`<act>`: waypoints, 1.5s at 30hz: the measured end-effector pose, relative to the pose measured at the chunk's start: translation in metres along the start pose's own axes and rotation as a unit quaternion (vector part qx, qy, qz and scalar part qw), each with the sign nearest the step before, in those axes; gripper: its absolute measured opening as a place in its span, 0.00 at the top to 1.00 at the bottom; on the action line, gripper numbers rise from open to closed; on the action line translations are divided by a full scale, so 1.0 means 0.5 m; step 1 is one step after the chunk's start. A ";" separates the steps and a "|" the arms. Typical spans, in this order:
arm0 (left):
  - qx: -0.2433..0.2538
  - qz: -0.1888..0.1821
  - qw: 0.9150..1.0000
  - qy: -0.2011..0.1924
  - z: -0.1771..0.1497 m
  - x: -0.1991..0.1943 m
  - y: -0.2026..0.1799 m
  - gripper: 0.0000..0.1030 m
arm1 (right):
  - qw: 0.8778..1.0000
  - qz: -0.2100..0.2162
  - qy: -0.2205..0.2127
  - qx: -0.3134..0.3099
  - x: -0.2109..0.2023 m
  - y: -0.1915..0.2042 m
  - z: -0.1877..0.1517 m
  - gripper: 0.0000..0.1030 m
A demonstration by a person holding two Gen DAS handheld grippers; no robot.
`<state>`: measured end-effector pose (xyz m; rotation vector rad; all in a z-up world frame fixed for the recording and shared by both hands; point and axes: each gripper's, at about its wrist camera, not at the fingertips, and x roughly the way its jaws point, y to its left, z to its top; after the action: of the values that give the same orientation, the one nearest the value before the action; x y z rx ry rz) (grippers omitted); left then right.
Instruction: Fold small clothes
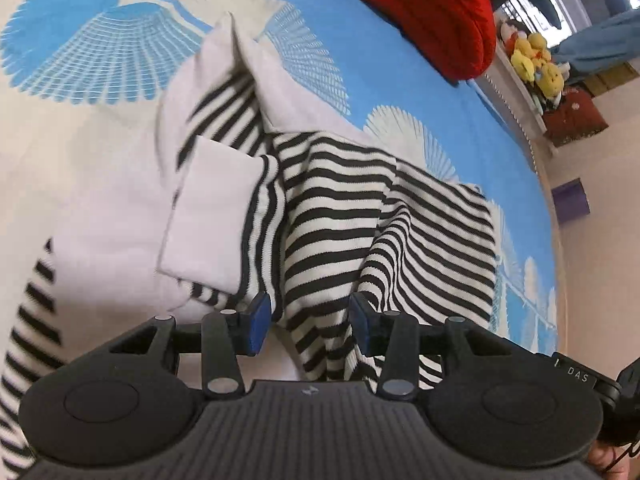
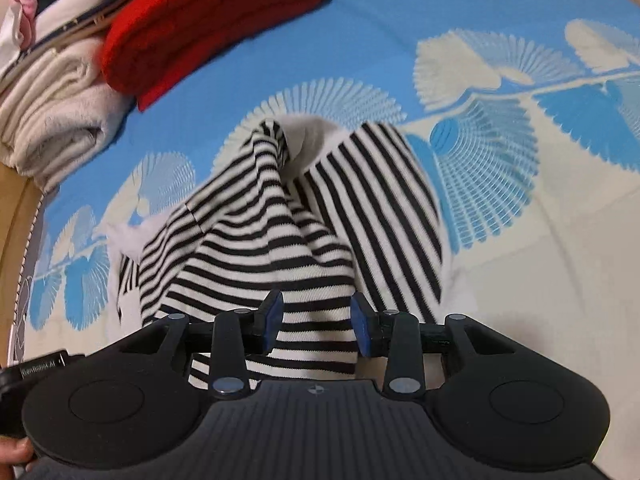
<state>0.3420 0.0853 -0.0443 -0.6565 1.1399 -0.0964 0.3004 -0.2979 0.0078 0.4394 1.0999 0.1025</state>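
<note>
A small black-and-white striped garment (image 1: 340, 200) with white panels lies rumpled on a blue and white patterned bed cover (image 1: 100, 52). In the left wrist view my left gripper (image 1: 310, 322) has its blue-padded jaws apart, with a bunch of striped cloth running between them and hanging down. In the right wrist view the same garment (image 2: 280, 220) drapes down from my right gripper (image 2: 316, 320), whose jaws are also apart with striped cloth between them. Whether either pair of pads presses the cloth is not clear.
A folded red knit (image 1: 432, 12) lies at the far side of the bed; it also shows in the right wrist view (image 2: 208, 20) beside a folded cream towel (image 2: 52, 108). Yellow plush toys (image 1: 536, 60) sit on a shelf past the bed's right edge.
</note>
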 end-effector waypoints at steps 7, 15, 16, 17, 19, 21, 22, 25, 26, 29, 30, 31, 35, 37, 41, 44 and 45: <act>-0.016 0.005 1.000 0.020 -0.019 0.050 0.012 0.66 | 1.000 -0.015 0.023 -0.015 0.053 0.015 -0.005 0.63; 0.027 -0.017 0.998 -0.051 0.004 -0.011 -0.011 0.98 | 0.999 0.029 -0.006 0.044 0.048 -0.014 0.006 0.99; 0.045 -0.024 0.994 -0.096 0.013 -0.047 -0.020 0.98 | 0.996 0.051 -0.023 0.073 0.033 -0.025 0.012 0.99; 0.065 -0.036 0.987 -0.144 0.020 -0.088 -0.029 0.98 | 0.990 0.081 -0.048 0.104 0.012 -0.036 0.017 0.99; 0.100 -0.056 0.968 -0.223 0.027 -0.157 -0.038 0.98 | 0.977 0.127 -0.107 0.135 -0.036 -0.044 0.021 0.99; 0.092 -0.067 0.963 -0.243 0.032 -0.184 -0.020 0.98 | 0.972 0.136 -0.143 0.129 -0.068 -0.042 0.021 0.99; 0.080 -0.063 0.967 -0.232 0.033 -0.180 -0.005 0.97 | 0.971 0.135 -0.144 0.132 -0.072 -0.045 0.017 0.99; 0.037 -0.002 0.993 -0.110 0.035 -0.107 0.050 0.97 | 0.982 0.081 -0.060 0.160 -0.020 -0.072 0.002 0.99; 0.029 0.025 0.999 -0.036 0.031 -0.064 0.071 0.97 | 0.985 0.043 -0.020 0.164 0.008 -0.082 -0.006 0.99; -0.004 0.053 0.998 0.029 0.014 -0.017 0.118 0.86 | 0.983 -0.031 0.039 0.177 0.055 -0.101 -0.032 0.99; -0.006 0.049 0.999 0.023 0.017 -0.021 0.121 0.84 | 0.984 -0.039 0.039 0.170 0.055 -0.096 -0.037 0.95; -0.005 0.041 0.999 0.014 0.023 -0.027 0.117 0.80 | 0.986 -0.043 0.033 0.158 0.051 -0.088 -0.034 0.95; -0.007 0.015 0.999 -0.030 0.035 -0.050 0.099 0.60 | 0.990 -0.006 -0.013 0.143 0.027 -0.068 -0.012 0.82; -0.007 0.013 0.999 -0.029 0.036 -0.041 0.093 0.60 | 0.991 0.011 -0.029 0.127 0.027 -0.053 -0.008 0.65; -0.010 0.029 0.999 -0.020 0.032 -0.019 0.087 0.60 | 0.996 0.013 -0.030 0.084 0.058 -0.032 0.006 0.61; -0.020 0.032 0.999 -0.020 0.032 -0.004 0.091 0.60 | 1.000 0.001 -0.023 0.018 0.082 -0.001 0.004 0.61; -0.022 0.031 0.999 -0.019 0.032 -0.003 0.095 0.60 | 1.000 -0.009 -0.019 -0.013 0.090 0.015 0.002 0.61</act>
<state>0.3433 0.1315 -0.0642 -0.6593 1.1272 -0.0050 0.3228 -0.2783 -0.0264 0.4062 1.0645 0.0922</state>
